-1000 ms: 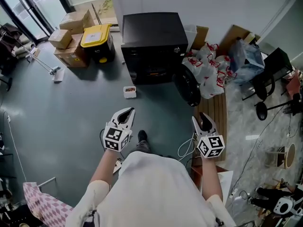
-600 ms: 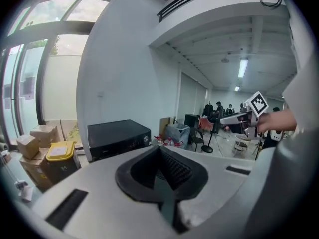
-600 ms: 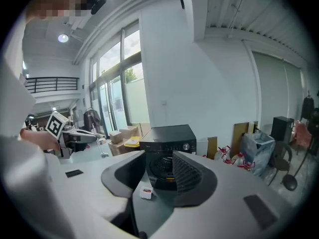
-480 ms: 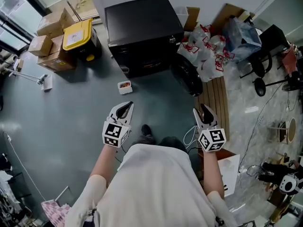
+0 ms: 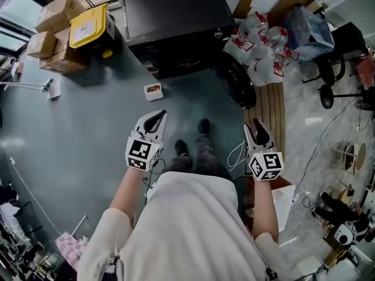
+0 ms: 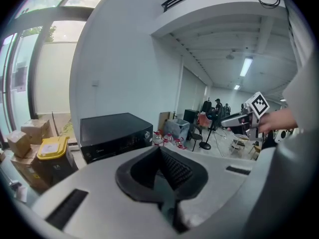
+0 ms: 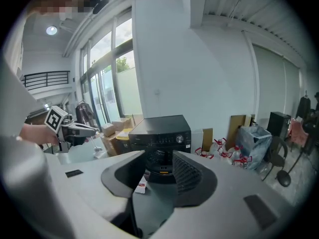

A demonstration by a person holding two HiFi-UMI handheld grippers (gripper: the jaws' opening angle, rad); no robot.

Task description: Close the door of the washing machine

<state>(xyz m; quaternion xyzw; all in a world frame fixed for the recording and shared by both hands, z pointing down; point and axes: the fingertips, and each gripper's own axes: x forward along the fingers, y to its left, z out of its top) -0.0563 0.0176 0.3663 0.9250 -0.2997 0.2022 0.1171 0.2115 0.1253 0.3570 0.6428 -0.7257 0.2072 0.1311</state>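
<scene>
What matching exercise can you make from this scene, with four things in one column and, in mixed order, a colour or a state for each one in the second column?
Things:
1. washing machine
2. door
3. bin lid
4. small box

Colour or state:
A. yellow
B. swung open to the side
C. white, on the floor in front of the machine
D. black, with a flat top

Pairs: 1-D, 2-B, 3-A, 4-C

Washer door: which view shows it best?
Head view: the door hangs open off the washing machine, fully visible. Right gripper view shows only the machine's front; left gripper view only its body.
</scene>
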